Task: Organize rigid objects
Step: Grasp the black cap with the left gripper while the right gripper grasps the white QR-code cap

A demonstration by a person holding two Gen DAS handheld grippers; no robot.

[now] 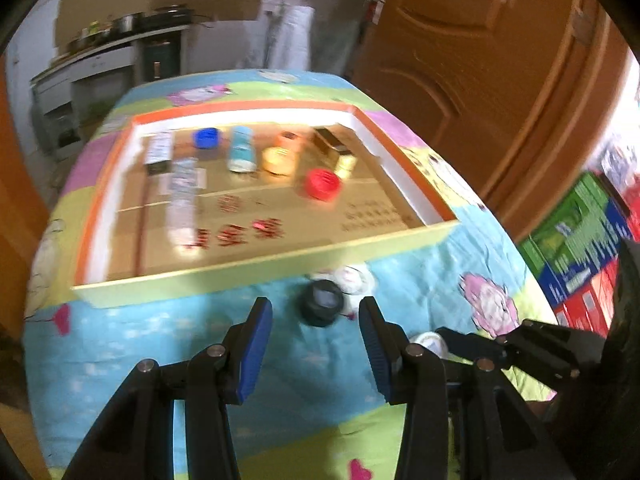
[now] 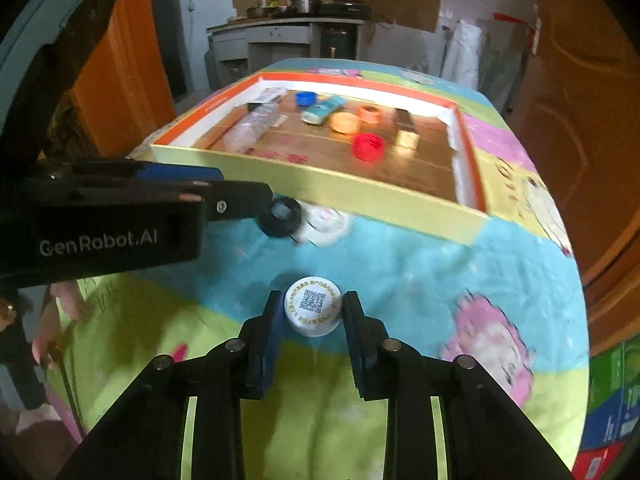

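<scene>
Left wrist view: the left gripper (image 1: 316, 328) hangs with jaws spread and empty, a black cap (image 1: 321, 303) on the counter (image 1: 168, 344) just beyond them, beside the tray's (image 1: 264, 264) near wall.

Right wrist view: the right gripper (image 2: 312, 312) has its jaws clenched around a white cap (image 2: 313, 306) near the counter's front edge.

- A white cap (image 2: 313, 307) with a printed code square on top sat upright on the cartoon-print cloth, near the viewer, with a blue pad close on either side.
- A black cap (image 1: 321, 303) lay on the cloth just outside the near wall of the shallow box (image 1: 256, 268).
- Inside the box lay a red cap (image 2: 369, 146), a blue cap (image 2: 306, 99), two orange caps, a clear bottle (image 2: 250, 128) on its side and a small teal bottle.
</scene>
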